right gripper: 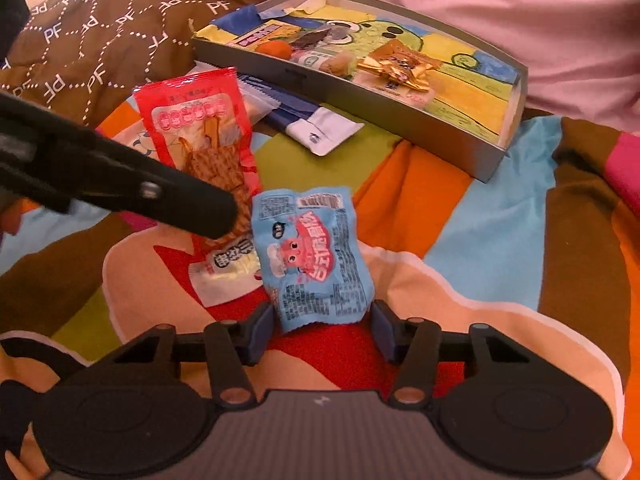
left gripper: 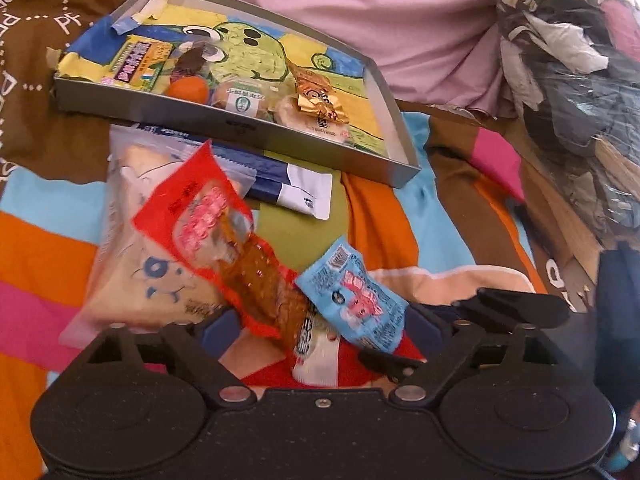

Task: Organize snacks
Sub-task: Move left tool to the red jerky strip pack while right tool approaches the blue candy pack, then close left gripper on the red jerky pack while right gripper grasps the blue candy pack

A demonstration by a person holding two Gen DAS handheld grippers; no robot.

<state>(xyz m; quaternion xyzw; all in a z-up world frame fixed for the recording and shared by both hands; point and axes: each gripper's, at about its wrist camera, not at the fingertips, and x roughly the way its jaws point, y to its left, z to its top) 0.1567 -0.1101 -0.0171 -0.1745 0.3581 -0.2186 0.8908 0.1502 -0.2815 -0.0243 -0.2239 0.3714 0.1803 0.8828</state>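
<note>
While the light-blue snack packet [right gripper: 316, 256] is lying on the colourful bedspread [right gripper: 480, 216], the right gripper [right gripper: 322, 326] is sitting with its jaws apart on either side of the packet's near edge, not yet squeezing it. Just beside it, overlapping its left edge, a red snack packet [right gripper: 200, 136] is resting; the left gripper [left gripper: 320, 330] is spread wide around its lower end. Farther back, a grey tray [right gripper: 400, 112] is holding several small snacks.
</note>
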